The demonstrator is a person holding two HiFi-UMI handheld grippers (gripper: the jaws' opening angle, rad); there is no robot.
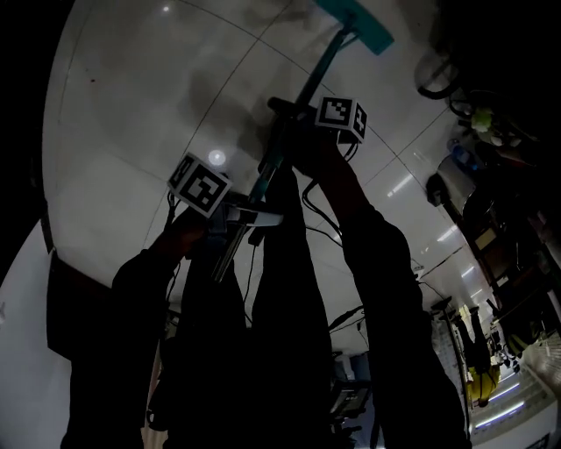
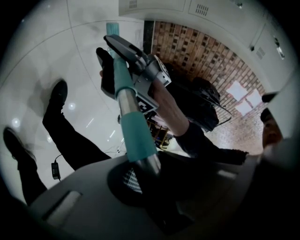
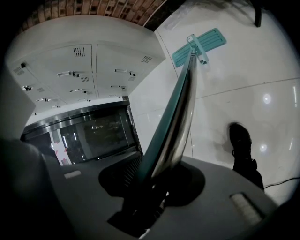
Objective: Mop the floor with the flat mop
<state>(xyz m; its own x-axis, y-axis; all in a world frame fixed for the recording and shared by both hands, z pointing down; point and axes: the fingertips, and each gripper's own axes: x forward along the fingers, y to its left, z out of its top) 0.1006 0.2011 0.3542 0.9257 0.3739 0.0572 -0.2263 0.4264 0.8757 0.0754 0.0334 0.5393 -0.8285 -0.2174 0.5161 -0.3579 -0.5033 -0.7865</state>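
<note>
The flat mop's teal head [image 1: 359, 22] lies on the white tiled floor [image 1: 131, 105] at the top of the head view. Its pole [image 1: 302, 96] slants down to both grippers. My right gripper [image 1: 294, 114] is shut on the pole, lower down toward the head. My left gripper [image 1: 232, 219] is shut on it nearer the handle end. In the right gripper view the metal pole [image 3: 176, 117] runs from my right gripper [image 3: 154, 187] to the mop head [image 3: 199, 46]. In the left gripper view, my left gripper [image 2: 140, 180] clamps just behind the teal grip sleeve [image 2: 133, 126].
White lockers [image 3: 79, 75] and a dark glass cabinet [image 3: 89, 136] stand by a brick wall [image 2: 211, 61]. The person's legs and shoes [image 2: 56, 101] are on the floor beside the pole. A cable with a small box [image 2: 55, 171] lies nearby. Cluttered shelves [image 1: 491, 228] line the right.
</note>
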